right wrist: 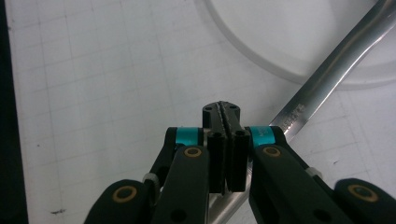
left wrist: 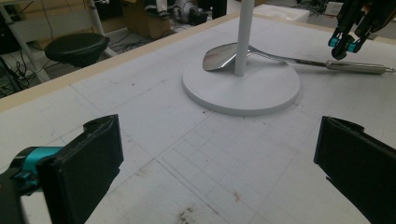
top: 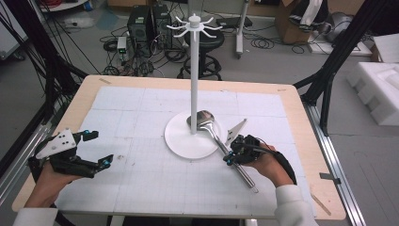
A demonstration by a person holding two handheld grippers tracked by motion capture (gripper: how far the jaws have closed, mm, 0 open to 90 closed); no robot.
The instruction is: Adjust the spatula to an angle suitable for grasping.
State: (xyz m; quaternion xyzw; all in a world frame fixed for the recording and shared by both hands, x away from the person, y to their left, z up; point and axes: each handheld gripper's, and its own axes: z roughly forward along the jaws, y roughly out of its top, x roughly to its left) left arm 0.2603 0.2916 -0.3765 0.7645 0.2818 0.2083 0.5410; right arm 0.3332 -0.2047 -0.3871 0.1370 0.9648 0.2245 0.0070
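Note:
A white hook stand [top: 194, 70] rises from a round base [top: 181, 141] at the table's middle. A shiny metal spatula [top: 205, 118] rests its head on the base against the pole, and its handle [top: 244, 176] runs toward the front right. My right gripper [top: 228, 160] hovers at that handle, shut, with nothing between the jaws; the handle [right wrist: 327, 70] passes just beside and under the right gripper [right wrist: 221, 109]. My left gripper [top: 99, 149] is held wide open over the mat at front left, empty. From the left gripper [left wrist: 217, 140] I see the base [left wrist: 243, 93] and spatula [left wrist: 219, 56] ahead.
A white gridded mat [top: 141, 179] covers the wooden table [top: 301, 122]. Behind the table stand a black stool [top: 205, 40] and computer boxes [top: 141, 23] among floor cables. White foam blocks [top: 381, 89] lie to the right, and black frame legs [top: 329, 70] flank the table.

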